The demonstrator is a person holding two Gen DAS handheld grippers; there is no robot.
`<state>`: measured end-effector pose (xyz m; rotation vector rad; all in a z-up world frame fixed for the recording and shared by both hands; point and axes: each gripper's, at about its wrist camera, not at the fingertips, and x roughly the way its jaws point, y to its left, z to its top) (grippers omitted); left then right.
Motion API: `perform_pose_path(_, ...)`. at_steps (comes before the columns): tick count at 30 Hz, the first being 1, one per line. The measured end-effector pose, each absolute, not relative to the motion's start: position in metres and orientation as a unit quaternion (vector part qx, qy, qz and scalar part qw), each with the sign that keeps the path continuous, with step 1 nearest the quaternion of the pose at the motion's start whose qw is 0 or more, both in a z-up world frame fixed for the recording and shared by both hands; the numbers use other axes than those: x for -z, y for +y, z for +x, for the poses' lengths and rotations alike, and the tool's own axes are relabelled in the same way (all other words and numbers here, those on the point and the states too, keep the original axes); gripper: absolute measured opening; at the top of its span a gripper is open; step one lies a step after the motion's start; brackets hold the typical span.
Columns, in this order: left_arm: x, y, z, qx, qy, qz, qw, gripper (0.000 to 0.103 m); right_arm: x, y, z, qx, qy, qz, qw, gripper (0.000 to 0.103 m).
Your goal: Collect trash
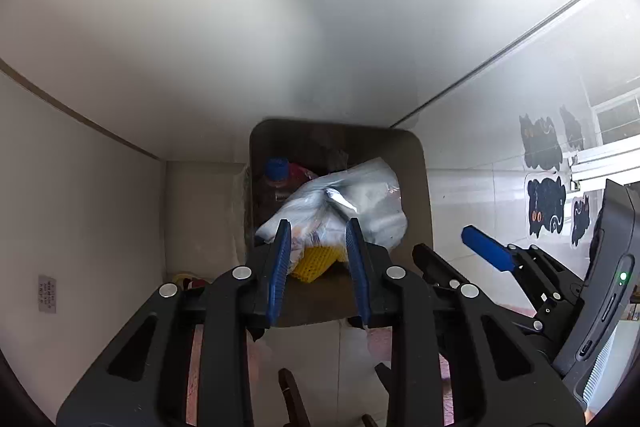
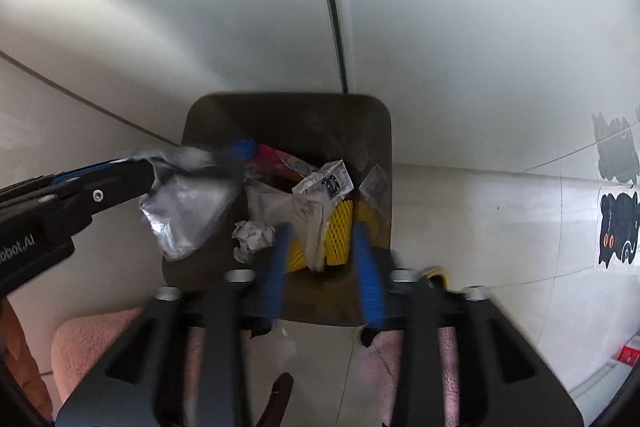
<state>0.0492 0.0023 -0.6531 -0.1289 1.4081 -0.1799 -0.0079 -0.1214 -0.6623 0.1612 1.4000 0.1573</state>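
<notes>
**Both grippers stand open over the trash bin**

We look steeply down into a dark brown bin (image 2: pixel 384 163) that stands on pale floor tiles against a white wall. The left gripper (image 1: pixel 318 255) hangs above its near rim with the blue pads (image 1: pixel 280 267) parted by a modest gap. Neither pad presses on anything. A crumpled clear plastic bag (image 1: pixel 352 203) sits just past the fingertips, on top of the rubbish. In the right wrist view the same bag shows blurred at the tip of the left fingers, over the bin's left rim, and we cannot tell whether it touches them.

The right gripper (image 2: pixel 322 267) is also over the near rim, beside the left one, with its jaws set wider. It holds nothing. A pale scrap of wrapper (image 2: pixel 316 227) appears between its pads in the picture, blurred, and it seems to lie below them, not in their grip.

The trash is inside the bin:
- a yellow foam net (image 2: pixel 340 231) near the front
- a ball of white paper (image 2: pixel 254 237) to its left
- a small printed carton (image 2: pixel 326 183) behind it
- a bottle with a blue cap (image 1: pixel 276 167) at the back left

Black cat stickers (image 2: pixel 618 227) are stuck to the tiles on the right, and pink fuzzy fabric (image 2: pixel 92 339) lies at the lower left
</notes>
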Motion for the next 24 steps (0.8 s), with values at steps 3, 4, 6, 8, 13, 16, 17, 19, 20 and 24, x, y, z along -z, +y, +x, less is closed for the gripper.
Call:
perform_pose_path(3,0.638,0.004,0.047,0.081,0.636,-0.064,0.765,0.038,0.651,-0.121,-0.011,-0.072,0.632,0.065,0.769,0.061)
perform_pose_path(4,0.631,0.004,0.045,0.08,0.629,-0.065,0.77,0.045,0.646,-0.122,-0.012,-0.07,0.63,0.063,0.771,0.07)
perform_pose_path(6,0.613,0.007,0.041,0.076,0.613,-0.066,0.784,0.061,0.636,-0.124,-0.014,-0.07,0.62,0.062,0.779,0.083)
perform_pose_path(8,0.592,0.01,0.036,0.077,0.594,-0.066,0.798,0.073,0.619,-0.127,-0.017,-0.07,0.607,0.057,0.79,0.095)
perform_pose_path(13,0.526,0.016,0.018,0.087,0.541,-0.053,0.835,0.095,0.563,-0.136,-0.029,-0.066,0.575,0.049,0.814,0.1)
perform_pose_path(16,0.483,0.016,0.004,0.094,0.51,-0.046,0.854,0.095,0.525,-0.143,-0.036,-0.057,0.553,0.053,0.83,0.1)
perform_pose_path(17,0.468,0.018,0.0,0.097,0.499,-0.043,0.86,0.095,0.511,-0.146,-0.038,-0.059,0.545,0.057,0.834,0.1)
perform_pose_path(19,0.441,0.016,-0.008,0.102,0.476,-0.037,0.873,0.095,0.486,-0.149,-0.043,-0.063,0.536,0.056,0.84,0.1)
perform_pose_path(20,0.428,0.016,-0.014,0.103,0.464,-0.033,0.879,0.095,0.473,-0.149,-0.046,-0.062,0.531,0.053,0.843,0.1)
perform_pose_path(24,0.375,0.014,-0.03,0.099,0.424,-0.026,0.9,0.095,0.421,-0.149,-0.058,-0.056,0.503,0.04,0.861,0.1)
